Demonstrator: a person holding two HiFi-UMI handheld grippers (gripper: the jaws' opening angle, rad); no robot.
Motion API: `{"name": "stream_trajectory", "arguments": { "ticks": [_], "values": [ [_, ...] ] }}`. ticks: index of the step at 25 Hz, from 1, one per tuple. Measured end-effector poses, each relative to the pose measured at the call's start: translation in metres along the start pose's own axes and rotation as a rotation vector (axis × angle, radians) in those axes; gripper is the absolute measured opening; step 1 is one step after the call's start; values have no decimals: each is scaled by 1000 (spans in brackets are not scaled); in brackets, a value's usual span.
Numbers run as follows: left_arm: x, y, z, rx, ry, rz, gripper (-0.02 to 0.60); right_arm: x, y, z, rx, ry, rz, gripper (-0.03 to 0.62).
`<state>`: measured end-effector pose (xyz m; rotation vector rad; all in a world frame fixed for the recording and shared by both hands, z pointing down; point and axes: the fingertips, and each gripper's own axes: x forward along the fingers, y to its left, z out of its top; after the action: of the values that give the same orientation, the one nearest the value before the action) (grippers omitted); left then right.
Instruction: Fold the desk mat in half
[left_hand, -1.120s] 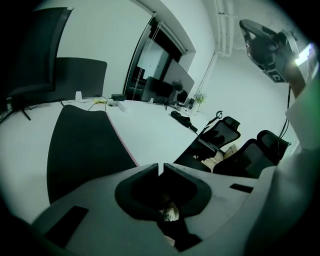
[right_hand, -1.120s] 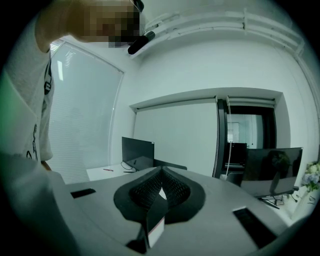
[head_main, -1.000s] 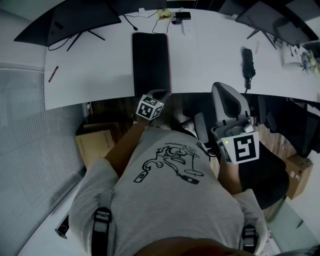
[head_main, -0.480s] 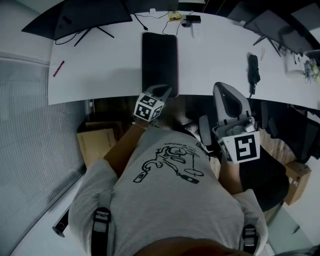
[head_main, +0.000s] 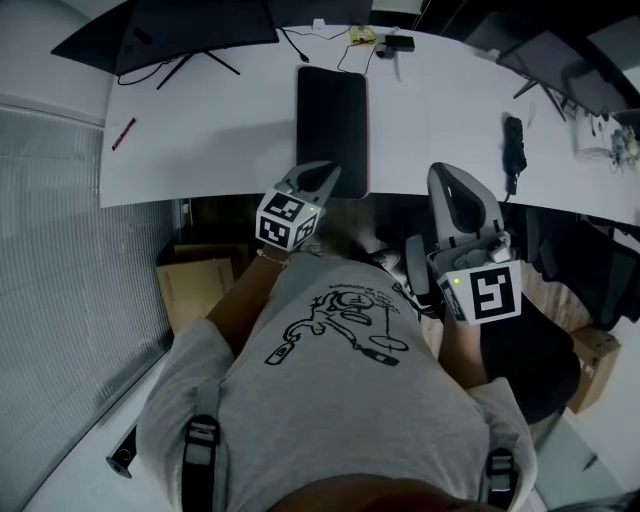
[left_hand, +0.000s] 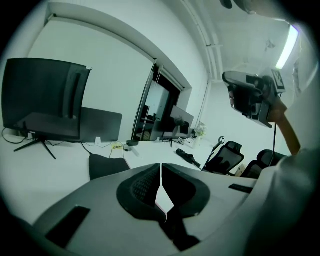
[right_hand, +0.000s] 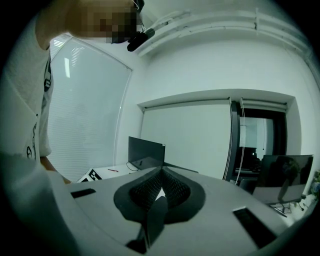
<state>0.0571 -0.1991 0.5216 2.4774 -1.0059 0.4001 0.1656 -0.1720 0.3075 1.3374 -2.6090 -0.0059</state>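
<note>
I see the dark rectangular desk mat (head_main: 332, 115) flat on the white worktop (head_main: 200, 150), my left gripper (head_main: 318, 178) just beside its near end, my right gripper (head_main: 448, 182) further right, both fingers (left_hand: 142, 185) pressed together, empty, the left's just closed.

A long white desk (head_main: 200, 150) spans the top, a black monitor (head_main: 190, 30) at upper left, a brown cardboard box (head_main: 195, 285) below, perhaps pale ribbed blinds (head_main: 60, 300) lower left.

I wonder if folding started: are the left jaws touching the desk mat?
Apart. Left gripper view: jaws of the left gripper just closed, empty, with white desk between them and the desk mat.
</note>
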Motion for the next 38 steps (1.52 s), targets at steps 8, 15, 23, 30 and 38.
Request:
{"name": "stream_trajectory", "arguments": {
  "ticks": [8, 15, 23, 30, 38],
  "values": [
    [-43, 19, 46, 10, -117, 19, 28, 25, 22, 8, -17, 3, 13, 6],
    [-82, 34, 83, 20, -208, 32, 28, 47, 43, 12, -22, 5, 32, 6],
    [-131, 46, 119, 15, -318, 22, 28, 73, 68, 16, -28, 8, 51, 6],
    [-173, 68, 140, 31, -375, 84, 28, 96, 92, 18, -30, 13, 66, 6],
    [-202, 90, 147, 45, -415, 127, 28, 117, 116, 18, -28, 28, 78, 6]
  ]
}}
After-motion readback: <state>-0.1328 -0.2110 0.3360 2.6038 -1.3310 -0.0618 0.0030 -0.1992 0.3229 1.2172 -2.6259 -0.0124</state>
